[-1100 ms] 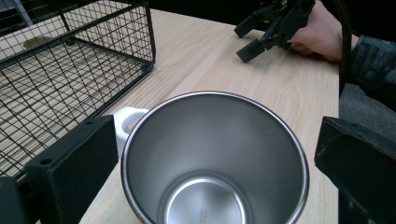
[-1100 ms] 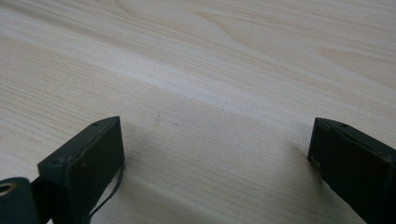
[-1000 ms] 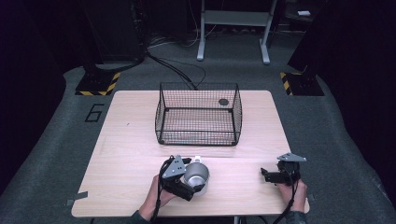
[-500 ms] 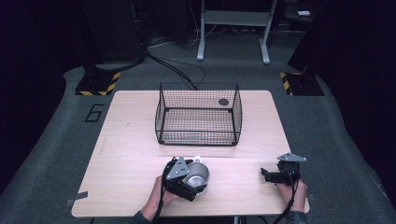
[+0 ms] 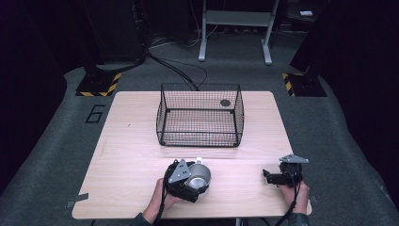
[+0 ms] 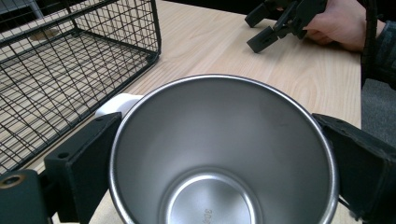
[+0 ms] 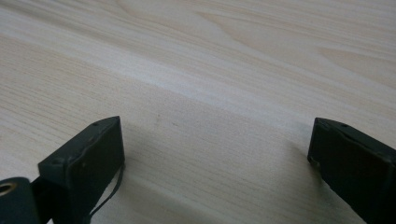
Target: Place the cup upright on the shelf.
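Note:
A shiny steel cup (image 5: 201, 173) stands near the table's front edge, mouth up and with nothing in it (image 6: 219, 154). My left gripper (image 5: 197, 181) is shut on it, one black jaw pressed against each side of the cup's wall (image 6: 219, 123). A small white part (image 6: 116, 103) pokes out behind the cup's rim. My right gripper (image 5: 267, 177) rests at the front right of the table, jaws spread wide over bare wood (image 7: 215, 133), holding nothing. It also appears in the left gripper view (image 6: 268, 30).
A black wire basket (image 5: 200, 139) stands in the middle of the wooden table (image 5: 131, 141), just beyond the cup, with a small dark disc (image 5: 225, 102) at its far right corner. Its near corner (image 6: 154, 46) is close to the cup. Dark floor surrounds the table.
My left gripper has edged slightly right around the cup. The right gripper has stayed still.

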